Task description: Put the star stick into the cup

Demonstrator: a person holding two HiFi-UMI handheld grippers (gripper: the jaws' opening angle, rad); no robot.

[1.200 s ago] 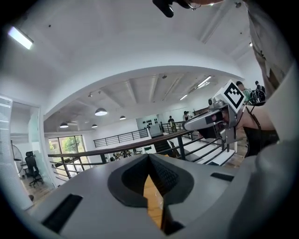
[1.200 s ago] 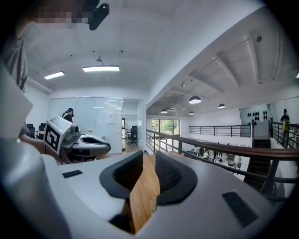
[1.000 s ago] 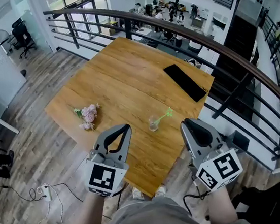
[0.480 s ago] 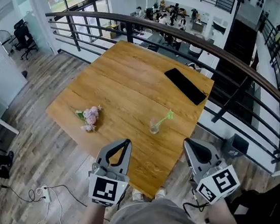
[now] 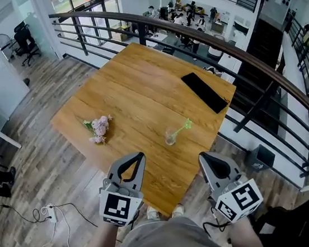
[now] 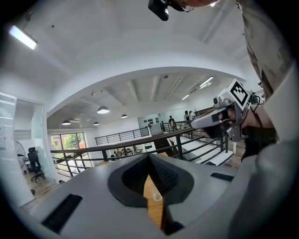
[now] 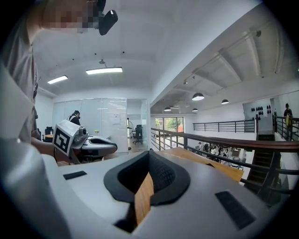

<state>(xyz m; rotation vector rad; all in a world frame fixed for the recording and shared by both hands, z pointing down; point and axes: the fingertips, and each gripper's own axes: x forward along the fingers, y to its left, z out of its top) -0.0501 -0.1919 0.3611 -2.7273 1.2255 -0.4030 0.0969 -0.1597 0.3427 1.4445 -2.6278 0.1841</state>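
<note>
A small clear cup (image 5: pixel 170 138) stands near the front edge of the wooden table (image 5: pixel 138 88). A green star stick (image 5: pixel 182 128) sits in it and leans out to the right. My left gripper (image 5: pixel 140 156) hovers at the table's front edge, left of and nearer than the cup, shut on nothing. My right gripper (image 5: pixel 203 158) hangs off the table's front right corner, also shut and empty. In the left gripper view the cup (image 6: pixel 157 196) shows through the slit below the closed left gripper (image 6: pixel 148 157). The right gripper (image 7: pixel 149 154) shows only table wood below its closed tips.
A bunch of pink flowers (image 5: pixel 98 128) lies at the table's left. A flat black slab (image 5: pixel 204 92) lies at the far right. A dark railing (image 5: pixel 229 48) runs behind and right of the table, with a drop to a lower floor beyond. Cables (image 5: pixel 47 210) lie on the floor at the left.
Both grippers have drawn back toward me, away from the cup, and now sit lower in the head view. The cup and star stick have not moved on the table.
</note>
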